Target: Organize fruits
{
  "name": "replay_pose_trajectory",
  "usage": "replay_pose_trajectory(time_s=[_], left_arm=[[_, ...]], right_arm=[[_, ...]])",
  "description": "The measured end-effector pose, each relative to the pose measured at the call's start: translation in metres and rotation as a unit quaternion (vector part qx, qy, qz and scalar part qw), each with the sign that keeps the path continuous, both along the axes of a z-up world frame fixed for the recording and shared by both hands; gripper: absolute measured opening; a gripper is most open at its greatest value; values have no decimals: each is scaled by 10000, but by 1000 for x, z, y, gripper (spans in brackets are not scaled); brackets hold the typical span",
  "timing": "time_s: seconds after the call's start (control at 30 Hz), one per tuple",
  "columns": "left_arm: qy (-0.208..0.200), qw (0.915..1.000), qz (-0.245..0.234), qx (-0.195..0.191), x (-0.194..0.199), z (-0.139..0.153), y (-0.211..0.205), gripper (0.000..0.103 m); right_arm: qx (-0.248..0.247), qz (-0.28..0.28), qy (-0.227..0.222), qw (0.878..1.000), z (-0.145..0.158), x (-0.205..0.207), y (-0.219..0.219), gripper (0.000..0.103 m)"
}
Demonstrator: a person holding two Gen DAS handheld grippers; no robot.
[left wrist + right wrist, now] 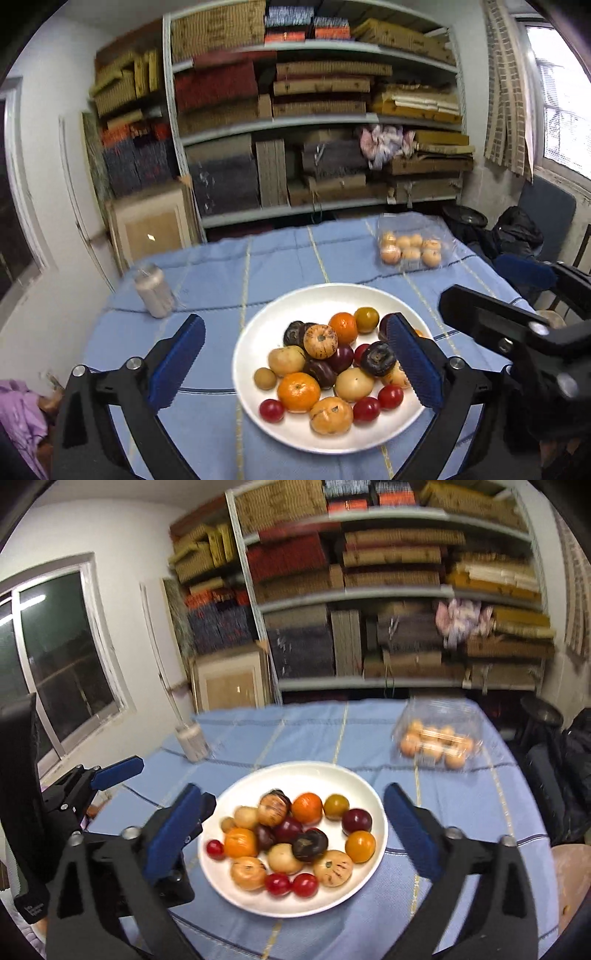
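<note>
No writing is legible; both the left gripper [295, 363] and the right gripper [299, 838] hover, fingers spread, over the fruit plate [364, 782] on the desk [295, 723].

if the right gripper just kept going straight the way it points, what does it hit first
Most likely the fruit pile on the white plate: the open right gripper frames it, with the dark purple fruit near the centre line. Depth is unclear, so that's a guess.

Shelving [399, 590] behind plate [364, 775]: contents blurred, unidentifiable. Clear box [439, 734] beyond plate: round items smeared. Left gripper's finger [413, 363] hides some fruit
</note>
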State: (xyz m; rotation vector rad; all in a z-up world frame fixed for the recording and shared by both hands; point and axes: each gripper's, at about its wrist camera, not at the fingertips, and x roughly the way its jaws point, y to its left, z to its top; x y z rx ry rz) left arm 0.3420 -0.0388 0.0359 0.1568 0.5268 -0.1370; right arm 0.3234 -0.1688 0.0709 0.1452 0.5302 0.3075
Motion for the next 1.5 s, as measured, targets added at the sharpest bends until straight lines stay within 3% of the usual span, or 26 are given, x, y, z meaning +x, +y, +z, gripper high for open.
replay_pose_trajectory(time_s=[0.13,0.3,0.5,0.53,0.6,0.67,0.8,0.93,1.13,1.5], left_arm=[[11,9999,101,-95,-26,5,9,99],[95,9984,381,-410,-59,-23,33,99],[544,9914,573,-1041,-86,-75,60,99],[636,9905,506,-1113,-86,-82,62,99],[824,9892,388,-1153,-85,-94,62,99],[968,9881,275,-1164,-84,-100,59,99],[710,9937,246,-832,-92,-98,50,99],[578,9957,350,-640,-96,-92,45,99],[508,9976,280,-380,-103,-91,33,99],[466,9986,159,-216,-105,-92,21,99]], right_arm=[[95,-385,-299,9988,10,-42,-9,98],[33,-995,-600,9932,-11,-82,-26,99],[-85,-917,108,9957,-86,-91,-29,99],[-175,-904,388,9950,-104,-91,-27,99],[-275,-733,810,9936,-118,-84,-22,99],[-423,-710,847,9930,-121,-83,-17,99],[-761,-859,744,9906,-125,-86,-10,99],[-618,-821,1008,9896,-134,-78,-14,99],[-615,-850,1002,9894,-134,-79,-15,99],[-643,-849,1135,9878,-138,-76,-14,99]])
